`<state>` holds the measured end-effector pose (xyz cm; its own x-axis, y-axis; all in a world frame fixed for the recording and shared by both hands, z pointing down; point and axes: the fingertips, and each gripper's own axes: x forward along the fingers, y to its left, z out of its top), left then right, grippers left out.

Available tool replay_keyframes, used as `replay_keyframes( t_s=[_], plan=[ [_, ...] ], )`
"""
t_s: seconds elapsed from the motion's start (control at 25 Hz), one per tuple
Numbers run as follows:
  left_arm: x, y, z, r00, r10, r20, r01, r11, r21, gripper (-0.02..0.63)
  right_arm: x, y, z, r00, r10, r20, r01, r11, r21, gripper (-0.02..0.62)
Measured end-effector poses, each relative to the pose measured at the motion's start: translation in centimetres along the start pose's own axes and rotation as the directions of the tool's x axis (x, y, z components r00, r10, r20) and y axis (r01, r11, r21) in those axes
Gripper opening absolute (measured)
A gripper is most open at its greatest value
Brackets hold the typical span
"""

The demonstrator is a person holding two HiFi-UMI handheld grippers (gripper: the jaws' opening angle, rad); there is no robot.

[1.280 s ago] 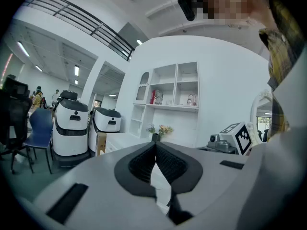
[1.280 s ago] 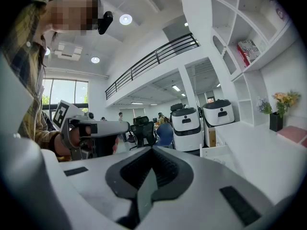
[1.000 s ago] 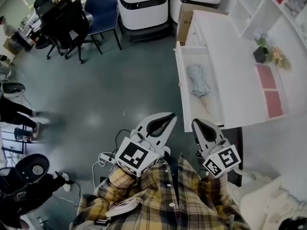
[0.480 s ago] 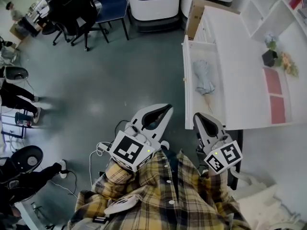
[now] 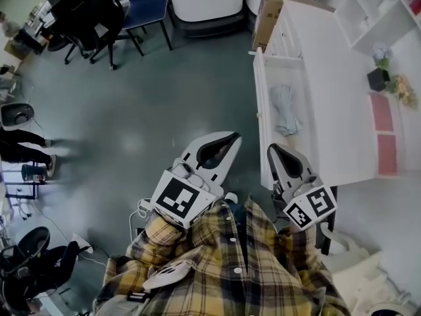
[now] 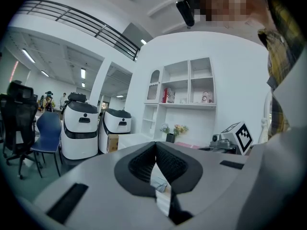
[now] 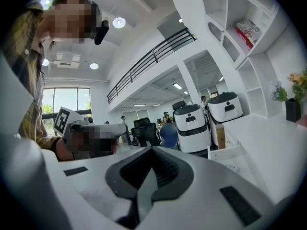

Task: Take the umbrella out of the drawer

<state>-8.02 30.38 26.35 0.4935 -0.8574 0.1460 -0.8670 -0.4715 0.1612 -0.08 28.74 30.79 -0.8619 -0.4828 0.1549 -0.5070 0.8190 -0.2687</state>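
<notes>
Head view: approach step, nothing grasped yet. The folded grey umbrella point(image 5: 284, 109) lies in the open drawer point(image 5: 259, 120) of the white cabinet, both claws short of it. The left claw point(image 5: 231, 137) is over the floor beside the drawer front, the right claw point(image 5: 272, 151) by the drawer's near end. Next: open a claw, reach over the rim, close on the bundle. The drawer wall is the one obstacle; flower pot point(image 5: 377, 78) on the surface and box point(image 5: 266, 12) are well apart. Left gripper view: tips together, empty; the grey patch through the gap is prob. the umbrella. Right gripper view: closed, empty; white machines point(image 7: 192, 123) and office chairs point(image 7: 144, 131) beyond.
</notes>
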Motion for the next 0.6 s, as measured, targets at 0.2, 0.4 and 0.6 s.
replay_keyframes(
  t_s=[0.2,0.4,0.6],
  plan=[
    [2.7,6.0,1.7,0.999,-0.044,-0.017,0.044,0.999,-0.009,0.021,5.4,-2.0,1.8,0.999,-0.051,0.001,0.051,0.999,0.019,0.017],
    [5.2,11.1,2.9,0.995,-0.096,-0.038,0.095,0.995,-0.009,0.021,10.2,-4.1,3.3,0.994,-0.106,0.005,0.106,0.994,0.034,0.017],
    [7.3,14.7,3.3,0.985,-0.161,-0.056,0.160,0.987,-0.012,0.021,13.1,-5.7,3.7,0.984,-0.177,-0.001,0.177,0.983,0.054,0.017]
  ],
)
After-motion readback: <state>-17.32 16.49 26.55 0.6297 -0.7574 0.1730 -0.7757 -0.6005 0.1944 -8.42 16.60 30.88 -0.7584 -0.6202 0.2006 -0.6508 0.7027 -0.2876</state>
